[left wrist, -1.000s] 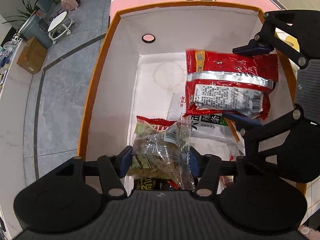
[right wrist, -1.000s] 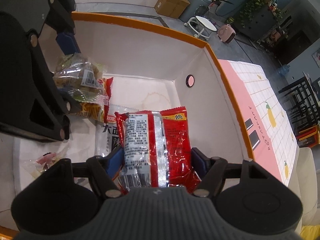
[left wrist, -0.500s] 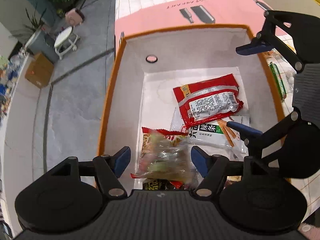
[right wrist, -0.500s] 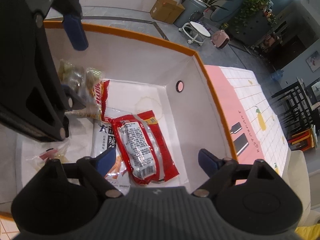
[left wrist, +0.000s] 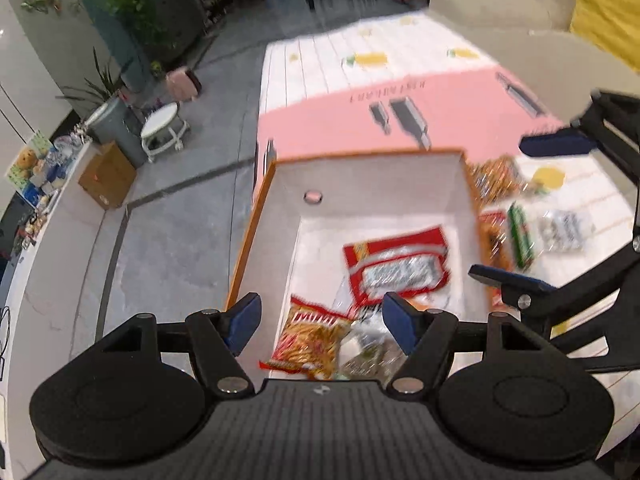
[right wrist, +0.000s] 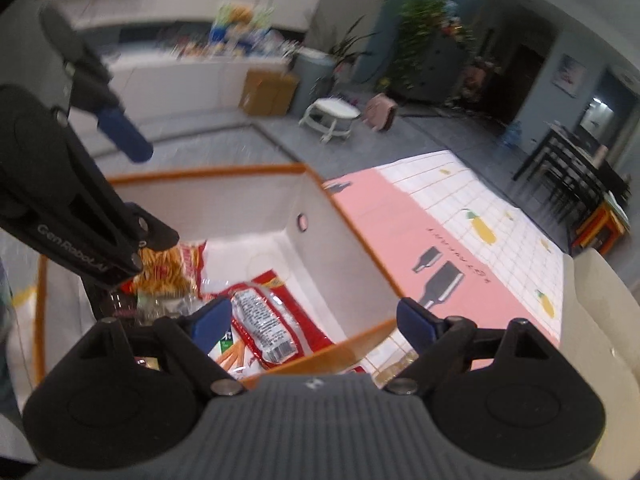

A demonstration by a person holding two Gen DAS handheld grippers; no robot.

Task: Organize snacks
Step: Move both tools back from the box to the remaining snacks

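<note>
One orange-rimmed box (left wrist: 248, 236): holds one red packet (left wrist: 398, 266), one orange-strip packet (left wrist: 310, 338), one clear packet (left wrist: 370, 354), one white packet (right wrist: 230, 350). Two grippers above it, left gripper (left wrist: 322, 322) and right gripper (right wrist: 314, 326), jaws spread wide and empty. Several snack packets (left wrist: 520, 220) on the tablecloth (left wrist: 336, 128) beside the box; blur prevents a count.

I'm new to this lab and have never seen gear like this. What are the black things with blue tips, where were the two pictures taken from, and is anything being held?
They are hand-held tongs, one in each of a person's hands, each with a camera looking forward along its two fingers. One picture comes from the left tongs, the other from the right tongs; each also catches the other pair at its edge. Both hang over a white box with an orange rim on a pink and white tablecloth. In the box lie a red packet, an orange-red packet and a clear packet. More snacks wait on the cloth beside it. Both tongs' jaws have just been opening and hold nothing.
</note>
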